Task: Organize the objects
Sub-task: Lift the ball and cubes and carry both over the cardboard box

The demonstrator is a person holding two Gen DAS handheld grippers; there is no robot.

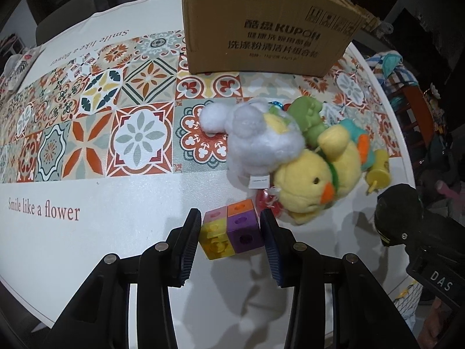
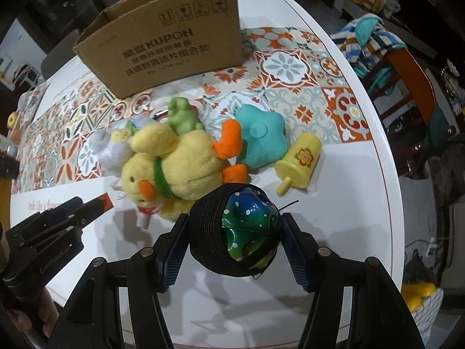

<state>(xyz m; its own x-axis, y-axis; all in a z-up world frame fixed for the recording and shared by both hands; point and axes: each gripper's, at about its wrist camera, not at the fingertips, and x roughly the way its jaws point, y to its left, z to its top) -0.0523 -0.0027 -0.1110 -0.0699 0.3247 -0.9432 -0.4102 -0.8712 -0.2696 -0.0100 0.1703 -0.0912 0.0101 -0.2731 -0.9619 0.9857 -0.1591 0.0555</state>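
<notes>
Both grippers point steeply down over the white table (image 1: pixel 122 226). The left gripper (image 1: pixel 231 234) pinches a block of coloured cubes (image 1: pixel 231 231) between its pads, held just above the near table edge. The right gripper (image 2: pixel 234 234) clamps a black mesh ball (image 2: pixel 235 229) with a shiny green-blue core. Just beyond lies a heap: a yellow plush duck (image 2: pixel 177 163) on its side with its head to the left, a white plush toy (image 1: pixel 258 136), a teal star cushion (image 2: pixel 260 138) and a yellow cup (image 2: pixel 300 160) tipped over, its long axis slanting near-left to far-right. An open cardboard box (image 1: pixel 261 29) stands at the far side.
</notes>
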